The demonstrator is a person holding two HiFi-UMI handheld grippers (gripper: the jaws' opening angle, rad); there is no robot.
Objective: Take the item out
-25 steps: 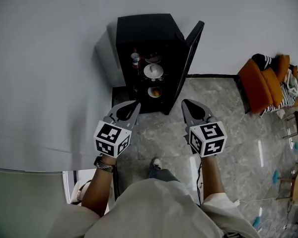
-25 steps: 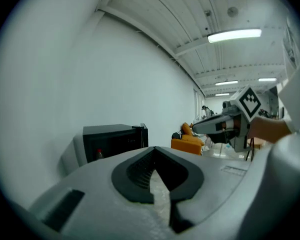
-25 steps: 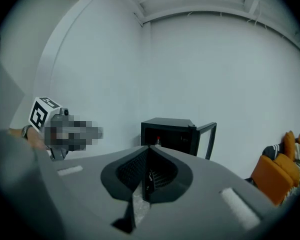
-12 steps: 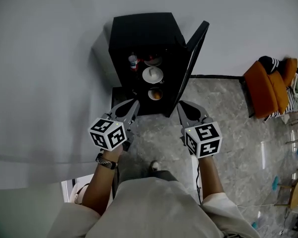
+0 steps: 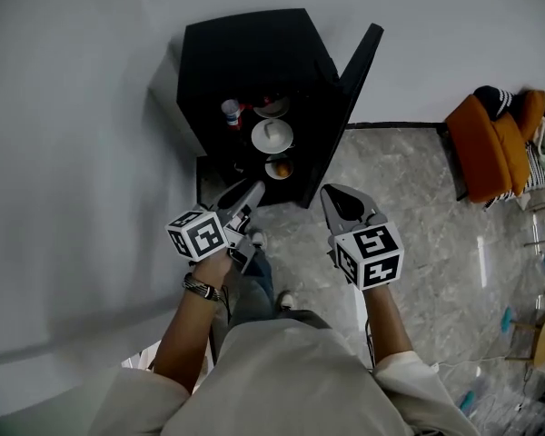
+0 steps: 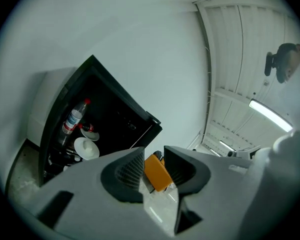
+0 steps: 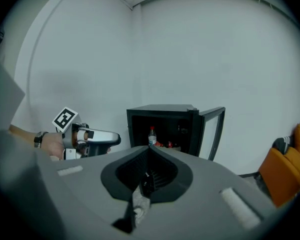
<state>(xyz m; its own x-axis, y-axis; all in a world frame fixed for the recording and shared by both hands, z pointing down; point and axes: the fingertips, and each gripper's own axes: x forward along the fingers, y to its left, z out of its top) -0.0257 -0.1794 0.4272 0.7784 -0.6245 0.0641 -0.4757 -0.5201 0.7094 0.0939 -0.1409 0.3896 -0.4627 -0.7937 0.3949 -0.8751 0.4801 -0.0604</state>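
A black mini fridge (image 5: 245, 53) stands against the white wall with its door (image 5: 350, 107) swung out to the right. On its shelves are a red-capped bottle (image 5: 229, 112), a white lidded dish (image 5: 272, 135) and a bowl with something orange (image 5: 278, 167). My left gripper (image 5: 252, 194) hovers just before the opening, rolled onto its side. Its jaws have just been opening and are open, with nothing between them. The left gripper view shows the fridge (image 6: 105, 119) tilted, with the bottle (image 6: 72, 118) inside. My right gripper (image 5: 332, 194) is shut and empty, in front of the door's edge.
An orange armchair (image 5: 490, 153) with clothes on it stands at the right by the wall. The floor is grey marble (image 5: 418, 198). My shoe (image 5: 256, 241) is close to the fridge's base. In the right gripper view the left gripper (image 7: 97, 136) is level with the fridge (image 7: 170, 126).
Both grippers have come lower and nearer the fridge. The left one has rolled onto its side and its jaws have parted. The right gripper stays shut.
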